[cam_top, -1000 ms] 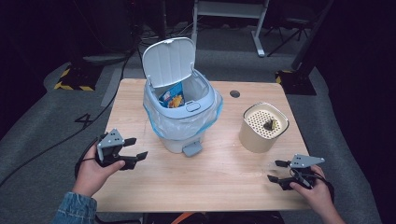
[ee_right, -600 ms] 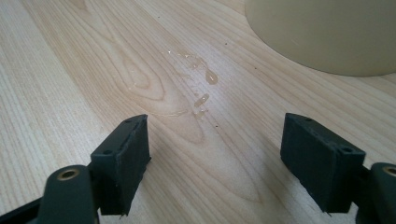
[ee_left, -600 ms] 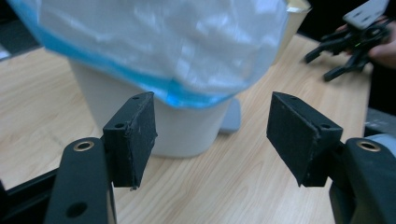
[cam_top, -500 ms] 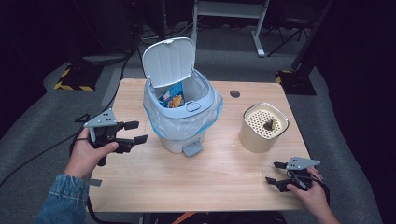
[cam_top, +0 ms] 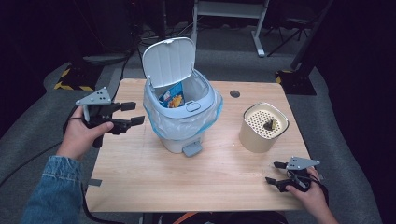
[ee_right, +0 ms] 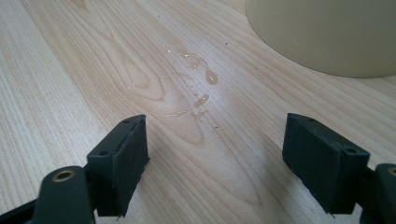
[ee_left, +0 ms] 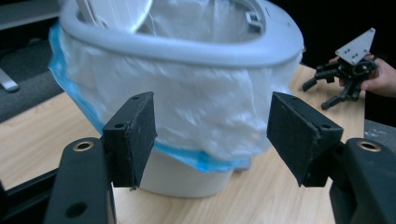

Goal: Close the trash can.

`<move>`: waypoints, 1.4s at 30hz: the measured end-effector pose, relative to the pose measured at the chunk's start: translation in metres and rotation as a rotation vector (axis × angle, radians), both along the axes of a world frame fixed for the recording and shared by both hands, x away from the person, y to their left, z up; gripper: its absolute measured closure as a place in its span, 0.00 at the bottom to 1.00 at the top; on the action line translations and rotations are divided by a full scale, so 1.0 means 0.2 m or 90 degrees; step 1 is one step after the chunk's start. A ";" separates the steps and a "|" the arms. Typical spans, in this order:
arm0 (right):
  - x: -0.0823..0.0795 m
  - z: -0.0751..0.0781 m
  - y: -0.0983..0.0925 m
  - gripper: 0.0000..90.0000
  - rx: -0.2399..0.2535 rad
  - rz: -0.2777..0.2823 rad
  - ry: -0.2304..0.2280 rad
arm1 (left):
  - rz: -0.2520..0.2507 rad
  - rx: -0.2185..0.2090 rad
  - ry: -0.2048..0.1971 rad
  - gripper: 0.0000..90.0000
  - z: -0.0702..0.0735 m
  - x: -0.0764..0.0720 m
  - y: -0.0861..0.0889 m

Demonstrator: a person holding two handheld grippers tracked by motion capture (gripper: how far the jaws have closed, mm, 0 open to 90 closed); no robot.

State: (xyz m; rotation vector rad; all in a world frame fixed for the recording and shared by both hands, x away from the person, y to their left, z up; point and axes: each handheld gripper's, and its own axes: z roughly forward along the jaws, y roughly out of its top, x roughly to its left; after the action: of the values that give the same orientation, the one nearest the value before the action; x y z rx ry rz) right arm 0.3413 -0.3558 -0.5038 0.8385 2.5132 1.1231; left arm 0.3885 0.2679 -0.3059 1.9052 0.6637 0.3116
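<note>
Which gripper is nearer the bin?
Left. The left gripper sits just beside the bin, jaws facing it; the right gripper rests at the table's near corner.

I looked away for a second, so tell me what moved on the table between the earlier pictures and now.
The left gripper rose and moved away from the person, and now stands beside the pale grey lidded bin lined with a clear plastic bag, open and holding nothing. The right gripper slid slightly toward the table's near right corner, also open. The bin, its raised lid and the cream cylindrical container stayed put.
</note>
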 end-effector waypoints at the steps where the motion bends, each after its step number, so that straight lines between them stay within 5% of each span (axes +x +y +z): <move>1: 0.00 0.00 0.00 0.25 0.000 0.000 0.000 | 0.002 0.000 -0.003 0.37 0.02 0.01 0.00; 14: 0.00 0.00 0.00 0.25 0.001 0.000 0.000 | 0.028 -0.011 -0.026 0.38 0.20 0.20 -0.03; 25: 0.00 0.00 0.00 0.25 0.001 0.000 0.000 | 0.086 -0.023 -0.031 0.37 0.23 0.35 -0.03; 30: 0.00 0.00 0.00 0.25 0.001 0.000 0.000 | 0.068 -0.047 -0.047 0.39 0.28 0.35 -0.08; 37: 0.00 0.00 0.00 0.25 0.002 -0.001 0.000 | 0.066 -0.033 -0.058 0.37 0.32 0.35 -0.13; 42: 0.00 0.00 0.00 0.25 0.001 0.000 0.000 | 0.046 -0.046 -0.070 0.37 0.34 0.32 -0.13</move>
State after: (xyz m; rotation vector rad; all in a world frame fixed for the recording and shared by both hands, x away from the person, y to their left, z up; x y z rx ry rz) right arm 0.3412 -0.3558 -0.5040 0.8388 2.5128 1.1262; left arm 0.4524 0.2422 -0.2370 1.7853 0.6616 0.4295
